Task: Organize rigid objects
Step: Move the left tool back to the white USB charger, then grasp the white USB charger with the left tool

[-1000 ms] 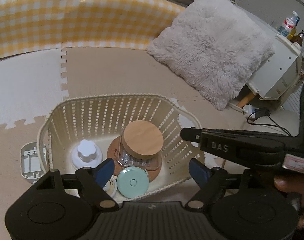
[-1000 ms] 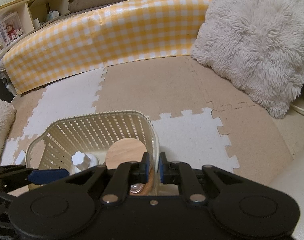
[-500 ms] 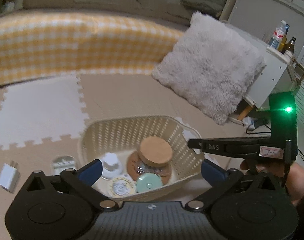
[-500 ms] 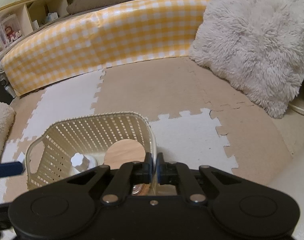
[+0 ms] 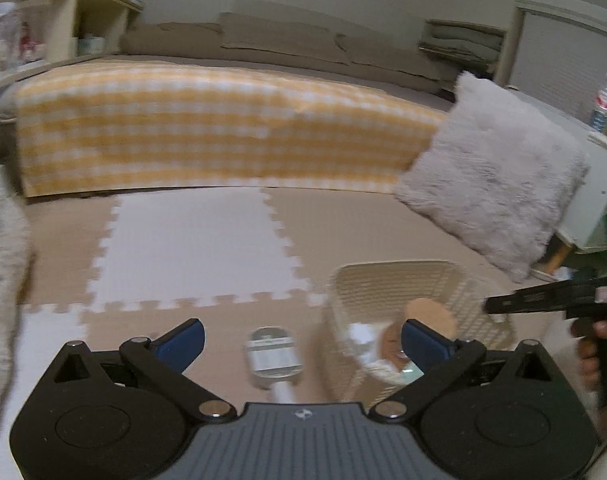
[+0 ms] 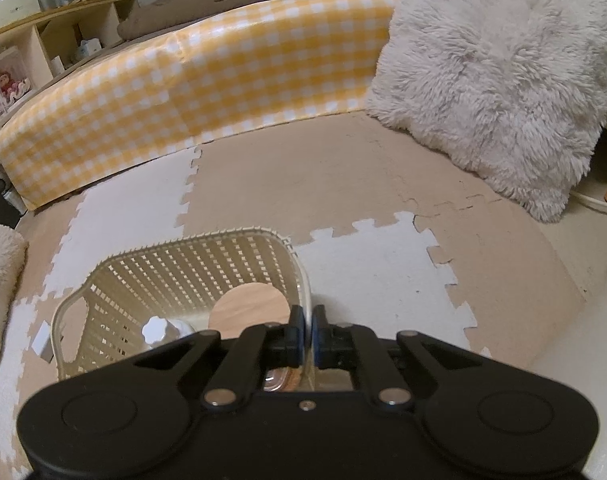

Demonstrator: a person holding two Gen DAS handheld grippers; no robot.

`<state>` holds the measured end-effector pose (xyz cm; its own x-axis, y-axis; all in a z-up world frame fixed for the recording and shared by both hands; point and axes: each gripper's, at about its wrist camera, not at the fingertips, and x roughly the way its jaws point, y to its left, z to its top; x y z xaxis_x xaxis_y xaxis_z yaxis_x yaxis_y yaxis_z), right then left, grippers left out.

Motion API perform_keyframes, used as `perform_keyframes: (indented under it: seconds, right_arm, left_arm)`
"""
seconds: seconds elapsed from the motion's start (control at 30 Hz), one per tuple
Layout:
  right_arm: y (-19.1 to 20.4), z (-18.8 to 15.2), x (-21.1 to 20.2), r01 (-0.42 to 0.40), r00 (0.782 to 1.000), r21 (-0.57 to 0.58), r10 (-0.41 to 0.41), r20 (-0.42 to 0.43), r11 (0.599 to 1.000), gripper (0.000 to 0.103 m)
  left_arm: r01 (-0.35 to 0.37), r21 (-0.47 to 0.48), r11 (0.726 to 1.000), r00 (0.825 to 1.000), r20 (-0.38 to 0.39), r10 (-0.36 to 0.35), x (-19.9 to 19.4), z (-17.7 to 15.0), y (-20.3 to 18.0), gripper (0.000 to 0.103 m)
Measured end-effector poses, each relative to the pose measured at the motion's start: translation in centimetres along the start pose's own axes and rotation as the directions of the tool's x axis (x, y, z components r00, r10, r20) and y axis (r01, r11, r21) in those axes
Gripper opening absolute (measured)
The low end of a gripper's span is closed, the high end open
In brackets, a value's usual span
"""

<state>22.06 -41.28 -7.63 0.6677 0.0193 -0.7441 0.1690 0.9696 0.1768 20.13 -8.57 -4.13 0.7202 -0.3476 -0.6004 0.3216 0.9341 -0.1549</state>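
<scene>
A floor of interlocking beige and white foam mat tiles (image 6: 343, 184) carries a cream slatted plastic basket (image 6: 175, 264). The right gripper (image 6: 308, 330) has its jaws pressed together on the basket's right rim, pinching the thin wall between the blue pads. Inside the basket, a jar with a round wooden lid (image 6: 249, 306) sits against that right wall, and a white scalloped cap (image 6: 156, 330) lies to its left near the basket's front edge. The left gripper (image 5: 301, 340) is spread wide with nothing between its blue fingers (image 5: 181, 338); its jaws have just been opening. Beyond its fingertips, a small clear and white object (image 5: 273, 354), too blurred to identify, lies on the mat just outside the basket's left side. A yellow checked cushion (image 6: 191, 92) borders the far edge of the mat, and a fluffy grey pillow (image 6: 491, 76) leans at the far right corner
</scene>
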Motion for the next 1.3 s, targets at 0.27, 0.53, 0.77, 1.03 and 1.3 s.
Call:
perform_keyframes:
  seconds: [0.27, 0.53, 0.77, 1.03, 1.3]
  right_arm:
    - [0.8, -0.1, -0.1, 0.030, 1.000, -0.063, -0.030, -0.003, 0.998, 0.006]
    - [0.7, -0.1, -0.1, 0.032, 0.999, -0.078, -0.032, -0.003, 0.996, 0.006]
    - [0.8, -0.1, 0.0, 0.034, 0.999, -0.084, -0.035, -0.002, 0.996, 0.006]
    - [0.9, -0.1, 0.0, 0.038, 0.999, -0.093, -0.038, -0.002, 0.995, 0.006]
    - [0.9, -0.1, 0.0, 0.038, 0.999, -0.094, -0.038, -0.001, 0.995, 0.007]
  left_arm:
    - [-0.120, -0.040, 0.992, 0.993, -0.011, 0.120, 1.0, -2.6, 4.6, 0.103]
    - [-0.165, -0.054, 0.985, 0.985, -0.063, 0.162, 4.1, -5.3, 8.8, 0.103]
    - [-0.174, -0.022, 0.985, 0.981, -0.094, 0.171, 6.0, -5.4, 10.9, 0.101]
    - [-0.174, -0.026, 0.984, 0.984, -0.047, 0.172, 7.4, -5.1, 11.6, 0.078]
    - [-0.163, -0.045, 0.986, 0.986, -0.040, 0.161, 8.0, -5.4, 12.4, 0.042]
